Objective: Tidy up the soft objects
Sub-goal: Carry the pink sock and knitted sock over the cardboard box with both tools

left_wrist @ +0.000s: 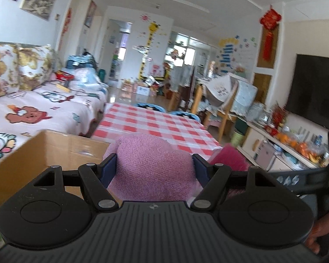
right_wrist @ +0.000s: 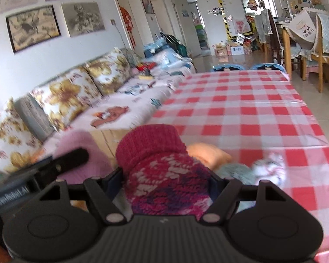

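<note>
Soft pale-pink fuzzy knit bundle (left_wrist: pixel 151 171) sat squeezed in the left gripper (left_wrist: pixel 154 164) near the brown cardboard box (left_wrist: pixel 54 149), while the right gripper (right_wrist: pixel 164 175) pinched a squishy dark-pink patterned knit piece (right_wrist: pixel 162 175) above the red-checked table (right_wrist: pixel 252 109).

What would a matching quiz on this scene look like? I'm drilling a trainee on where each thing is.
Things:
1. light pink knit
2. dark pink patterned knit
3. orange cloth
4. cardboard box

Places:
A. lying on the checked tablecloth
B. between the right gripper's fingers
C. between table and sofa
D. between the left gripper's fingers

Pairs: 1-D, 2-B, 3-A, 4-C
</note>
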`<state>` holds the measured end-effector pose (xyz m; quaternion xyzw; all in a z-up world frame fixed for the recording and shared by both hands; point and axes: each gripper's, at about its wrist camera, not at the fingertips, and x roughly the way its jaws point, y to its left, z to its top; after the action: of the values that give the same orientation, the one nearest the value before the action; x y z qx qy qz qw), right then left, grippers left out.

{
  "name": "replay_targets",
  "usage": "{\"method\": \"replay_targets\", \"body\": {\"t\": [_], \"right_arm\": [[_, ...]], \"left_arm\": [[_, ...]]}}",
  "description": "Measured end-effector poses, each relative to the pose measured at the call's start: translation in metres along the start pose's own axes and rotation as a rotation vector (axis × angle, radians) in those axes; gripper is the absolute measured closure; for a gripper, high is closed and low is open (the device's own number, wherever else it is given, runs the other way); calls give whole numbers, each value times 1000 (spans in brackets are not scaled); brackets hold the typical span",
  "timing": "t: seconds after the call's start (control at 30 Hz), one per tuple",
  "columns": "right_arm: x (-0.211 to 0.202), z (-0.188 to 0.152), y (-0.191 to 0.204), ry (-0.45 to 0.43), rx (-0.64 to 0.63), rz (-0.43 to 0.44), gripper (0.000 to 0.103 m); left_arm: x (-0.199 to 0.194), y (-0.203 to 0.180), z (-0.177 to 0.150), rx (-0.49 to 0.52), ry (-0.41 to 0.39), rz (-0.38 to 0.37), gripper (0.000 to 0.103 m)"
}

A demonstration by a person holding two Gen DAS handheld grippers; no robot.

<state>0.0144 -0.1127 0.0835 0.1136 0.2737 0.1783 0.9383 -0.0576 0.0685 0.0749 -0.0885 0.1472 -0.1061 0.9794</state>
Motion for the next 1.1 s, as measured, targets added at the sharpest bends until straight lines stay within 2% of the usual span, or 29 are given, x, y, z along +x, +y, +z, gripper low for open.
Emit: {"method": "replay_targets", "body": {"t": [0.17, 0.33, 0.57, 0.97, 1.1], "right_arm": [[12, 13, 17, -18, 55, 71, 28], [29, 22, 42, -24, 45, 118, 28], [60, 27, 63, 14, 44, 167, 28], [91, 24, 76, 78, 66, 194, 27], [97, 21, 81, 107, 61, 192, 22]], "left_arm": [[-5, 19, 5, -36, -19, 84, 14], [-4, 34, 8, -79, -23, 166, 14], [-4, 45, 9, -117, 3, 258, 14], [-6, 41, 8, -134, 62, 333, 13], [-4, 46, 8, -155, 77, 342, 11]]}}
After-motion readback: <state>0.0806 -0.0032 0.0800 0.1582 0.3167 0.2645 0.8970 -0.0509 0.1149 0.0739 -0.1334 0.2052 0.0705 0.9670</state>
